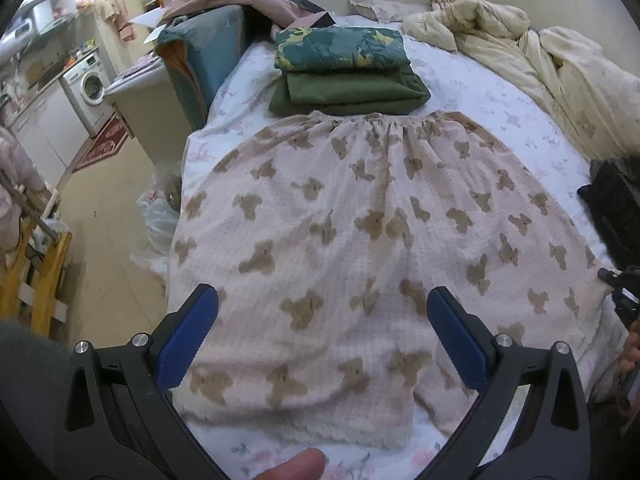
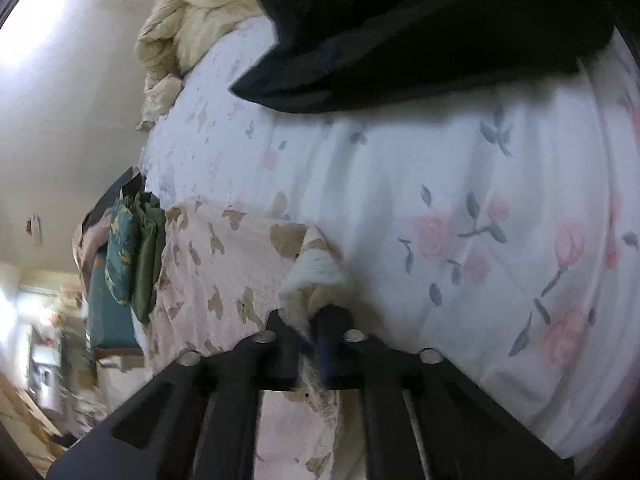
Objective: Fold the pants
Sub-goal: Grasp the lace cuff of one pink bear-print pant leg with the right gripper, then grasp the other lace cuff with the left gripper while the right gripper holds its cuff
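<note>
Pale pink pants with brown teddy bears [image 1: 360, 232] lie flat on the bed, waistband at the far end, leg cuffs near me. My left gripper [image 1: 322, 332] is open and empty, hovering above the near part of the pants, blue pads wide apart. My right gripper [image 2: 310, 332] is shut on the fuzzy white cuff of the pants [image 2: 316, 276] at their right edge, lifting it slightly off the sheet. The rest of the pants [image 2: 224, 272] spreads to the left in the right wrist view.
A stack of folded green clothes [image 1: 348, 76] lies just beyond the waistband. A crumpled cream duvet [image 1: 520, 48] fills the far right. A black garment [image 2: 420, 32] lies on the floral sheet [image 2: 460, 200]. The bed's left edge drops to the floor [image 1: 108, 240].
</note>
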The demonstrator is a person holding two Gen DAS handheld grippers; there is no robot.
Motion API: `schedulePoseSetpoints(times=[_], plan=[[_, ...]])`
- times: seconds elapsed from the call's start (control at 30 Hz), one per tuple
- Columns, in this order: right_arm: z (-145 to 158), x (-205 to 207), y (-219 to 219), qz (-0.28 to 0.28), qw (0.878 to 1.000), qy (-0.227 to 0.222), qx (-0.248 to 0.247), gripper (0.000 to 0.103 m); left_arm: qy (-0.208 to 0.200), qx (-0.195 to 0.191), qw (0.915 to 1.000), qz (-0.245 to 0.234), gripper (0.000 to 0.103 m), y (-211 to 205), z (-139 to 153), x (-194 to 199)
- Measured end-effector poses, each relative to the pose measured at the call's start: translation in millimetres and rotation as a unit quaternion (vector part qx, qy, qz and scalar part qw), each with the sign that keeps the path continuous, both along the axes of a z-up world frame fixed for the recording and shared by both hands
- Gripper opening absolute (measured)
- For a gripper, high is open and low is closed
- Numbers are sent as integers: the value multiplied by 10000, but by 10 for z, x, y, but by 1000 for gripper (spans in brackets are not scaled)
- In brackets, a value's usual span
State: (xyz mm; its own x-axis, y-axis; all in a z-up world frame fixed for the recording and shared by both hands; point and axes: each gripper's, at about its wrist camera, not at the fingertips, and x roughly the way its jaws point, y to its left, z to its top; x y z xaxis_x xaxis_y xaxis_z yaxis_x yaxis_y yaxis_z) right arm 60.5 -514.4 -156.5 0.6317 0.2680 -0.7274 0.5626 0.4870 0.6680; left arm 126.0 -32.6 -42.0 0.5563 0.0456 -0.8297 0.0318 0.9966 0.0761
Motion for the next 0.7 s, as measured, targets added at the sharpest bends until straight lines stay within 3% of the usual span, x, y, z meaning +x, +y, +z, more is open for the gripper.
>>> schedulePoseSetpoints(times=[0.13,0.27,0.37,0.43,0.63,0.7], plan=[[405,70,280,606,9950,-526,-588,2,489,-151,9986,-126,103,-190,-76,447],[727,121,515,1214,9850,-1043,-643,2,966,-453,9940,-254,103,-498,-84,1016],[842,165,649,1524,9787,-1243,-594,2,992,-332,9935,-441,103,-862,-39,1453],[853,174,749,1659,9765,-1248,-584,2,1145,-228,9909,-673,103,-1144,-87,1767],[708,280,942,1924,9746,-1093,-348,2,1726,-762,9802,-598,102,-1817,-376,2700],[678,305,989,1967,9741,-1046,-376,2,1666,-684,9824,-505,99,-2071,-439,2899]])
